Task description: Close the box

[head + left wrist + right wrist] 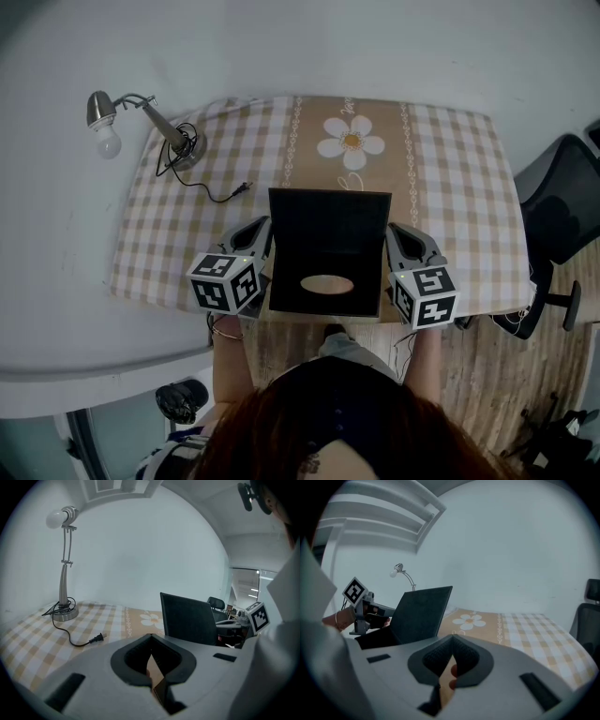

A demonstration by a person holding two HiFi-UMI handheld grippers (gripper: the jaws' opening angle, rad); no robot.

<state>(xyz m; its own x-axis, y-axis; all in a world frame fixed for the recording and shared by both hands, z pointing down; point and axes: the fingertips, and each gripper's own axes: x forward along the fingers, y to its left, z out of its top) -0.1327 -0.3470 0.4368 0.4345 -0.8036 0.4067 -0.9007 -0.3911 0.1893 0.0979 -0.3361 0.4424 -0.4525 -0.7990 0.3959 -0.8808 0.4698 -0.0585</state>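
Note:
A black box (328, 253) stands near the table's front edge with its lid (187, 618) raised upright at the far side. A tan oval (327, 283) shows inside it. My left gripper (263, 225) lies close along the box's left side, jaws shut with nothing between them. My right gripper (396, 230) lies close along the right side, also shut and empty. In the left gripper view the closed tips (150, 635) point past the lid's left. In the right gripper view the lid (419, 613) rises left of the closed tips (452, 637).
A checked tablecloth (450, 187) with a daisy print (351, 142) covers the table. A desk lamp (141, 114) stands at the far left, its plug (240, 189) lying unplugged behind the box. A black office chair (562, 202) is off the right edge.

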